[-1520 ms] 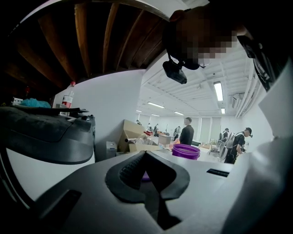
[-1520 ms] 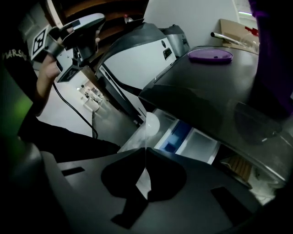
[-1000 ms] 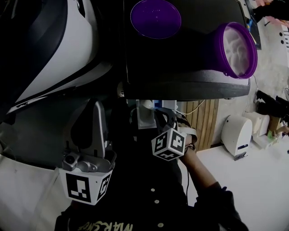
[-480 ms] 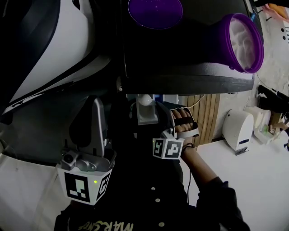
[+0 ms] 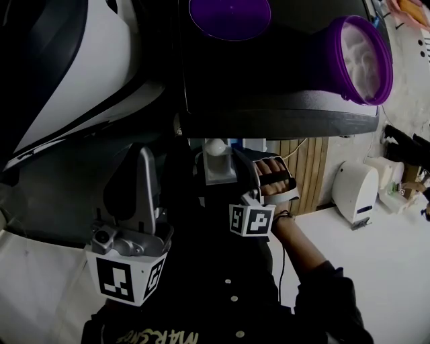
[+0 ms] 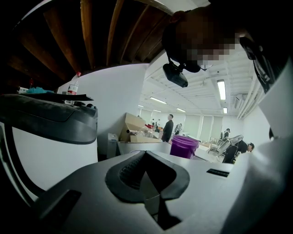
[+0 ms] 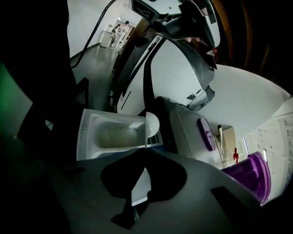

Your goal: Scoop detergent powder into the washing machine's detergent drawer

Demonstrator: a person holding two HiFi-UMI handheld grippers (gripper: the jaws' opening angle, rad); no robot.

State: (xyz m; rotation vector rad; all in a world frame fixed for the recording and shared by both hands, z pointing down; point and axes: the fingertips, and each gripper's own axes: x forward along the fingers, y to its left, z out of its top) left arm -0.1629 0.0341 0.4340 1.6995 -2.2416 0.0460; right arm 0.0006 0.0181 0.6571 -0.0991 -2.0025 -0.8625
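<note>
Dim wooden slats and pale floor are showing to the right of the washing machine (image 5: 282, 101), and the work is sitting low at its front. I am holding the scoop (image 7: 152, 124) with my right gripper (image 7: 145, 151), jaws pinched together on its thin flat handle. The small white bowl is hanging at the right rim of the open detergent drawer (image 7: 114, 135). The scoop is looking like light, stiff plastic, smooth enough to twist in a loose pinch, so I judge the handle, well back from the bowl, to be the right place to hold it. I cannot tell whether powder is left in the bowl. A pale heap is lying in the drawer's compartment, and loose powder will spill at any quick tilt.

The drawer's thin white walls are giving only a narrow target. The machine's black top is overhanging close above it, so I judge headroom to be short. Open room is lying to the right and toward me.

My left gripper (image 6: 144, 155) is resting low at the near left with its jaws together on nothing, well apart from the drawer. On the far top, a purple lid (image 5: 228, 17) and a purple tub (image 5: 356, 60) of white powder are waiting.
</note>
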